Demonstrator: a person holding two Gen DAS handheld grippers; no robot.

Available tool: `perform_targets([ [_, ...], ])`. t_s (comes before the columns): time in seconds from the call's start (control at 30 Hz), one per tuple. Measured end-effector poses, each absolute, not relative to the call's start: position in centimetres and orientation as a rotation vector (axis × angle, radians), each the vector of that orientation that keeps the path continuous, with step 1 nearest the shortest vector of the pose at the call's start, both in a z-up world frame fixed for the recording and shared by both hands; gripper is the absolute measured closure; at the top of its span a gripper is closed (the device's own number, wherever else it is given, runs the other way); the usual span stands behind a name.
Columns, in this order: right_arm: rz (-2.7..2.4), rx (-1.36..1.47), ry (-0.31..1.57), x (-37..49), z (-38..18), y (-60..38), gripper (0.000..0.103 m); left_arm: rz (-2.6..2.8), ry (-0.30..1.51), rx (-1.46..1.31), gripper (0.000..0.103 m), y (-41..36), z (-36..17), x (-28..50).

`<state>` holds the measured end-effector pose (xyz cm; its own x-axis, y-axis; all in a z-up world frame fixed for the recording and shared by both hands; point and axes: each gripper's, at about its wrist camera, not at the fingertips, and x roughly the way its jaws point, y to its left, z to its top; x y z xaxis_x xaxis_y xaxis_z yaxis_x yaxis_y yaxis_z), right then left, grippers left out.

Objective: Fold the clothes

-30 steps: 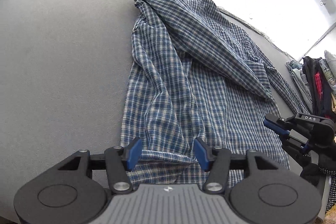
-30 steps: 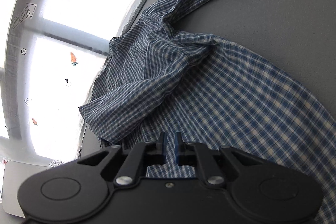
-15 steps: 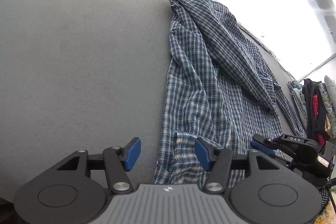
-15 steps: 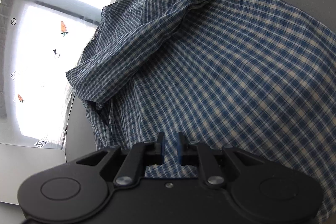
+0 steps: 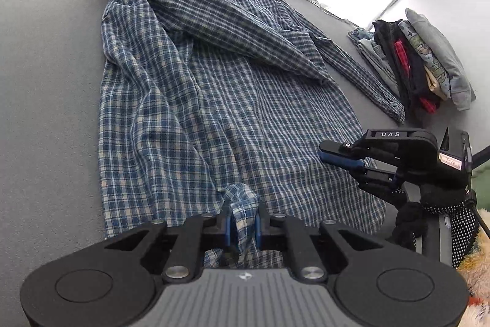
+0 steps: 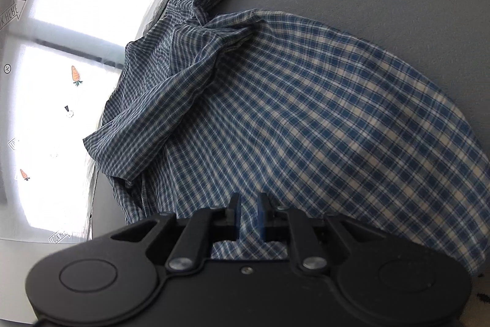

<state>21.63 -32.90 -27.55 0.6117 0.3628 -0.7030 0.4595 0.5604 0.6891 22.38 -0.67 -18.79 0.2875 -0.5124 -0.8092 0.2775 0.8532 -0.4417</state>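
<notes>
My left gripper (image 5: pixel 242 224) is closing its jaws on a bunched fold at the near hem of the plaid shirt (image 5: pixel 214 88), cloth pinched between the pads. My right gripper (image 6: pixel 248 215) holds its jaws nearly together, gripping the shirt's near edge. The shirt lies spread and rumpled across the grey table (image 5: pixel 46 66). A stack of folded clothes (image 5: pixel 419 60) sits far right.

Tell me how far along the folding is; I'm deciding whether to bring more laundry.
Done: a stack of folded clothes sits at the table's far corner. In hand: the plaid shirt lies spread and rumpled on the grey table; the left gripper is closing its jaws on a bunched bit of hem, and the right gripper pinches the hem too. Left: every fold of this shirt.
</notes>
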Motion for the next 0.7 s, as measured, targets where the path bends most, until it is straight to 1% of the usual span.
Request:
perform_targets([
  [0.03, -0.075, 1.022, 0.953, 21.5, -27.6, -33.2, 0.090, -0.580, 1.212, -0.201, 0.070, -1.8, -19.3, 22.3],
  [0.07, -0.082, 1.030, 0.953, 21.4, -27.8, -33.4, 0.090, -0.615, 1.266, -0.164, 0.061, -3.0, -20.0, 22.1],
  [0.13, -0.089, 1.045, 0.953, 21.3, -28.1, -33.9, 0.090, -0.641, 1.326, -0.087, 0.060, -4.7, -21.0, 21.6],
  [0.23, -0.088, 1.047, 0.954, 21.2, -28.2, -34.2, 0.090, -0.638, 1.309, -0.056, 0.060, -5.2, -20.9, 21.0],
  [0.33, -0.077, 1.027, 0.960, 21.1, -28.1, -34.3, 0.090, -0.564, 1.237, -0.131, 0.056, -3.8, -19.8, 21.2],
  [0.4, -0.069, 1.016, 0.967, 21.0, -28.2, -34.3, 0.090, -0.482, 1.224, -0.170, 0.056, -2.6, -19.7, 21.5],
  [0.5, -0.064, 1.023, 0.974, 21.1, -28.4, -34.4, 0.091, -0.342, 1.281, -0.198, 0.056, -1.5, -20.9, 22.3],
  [0.7, -0.060, 1.029, 0.987, 21.8, -28.3, -34.4, 0.090, -0.302, 1.320, -0.198, 0.056, -1.5, -21.5, 22.7],
])
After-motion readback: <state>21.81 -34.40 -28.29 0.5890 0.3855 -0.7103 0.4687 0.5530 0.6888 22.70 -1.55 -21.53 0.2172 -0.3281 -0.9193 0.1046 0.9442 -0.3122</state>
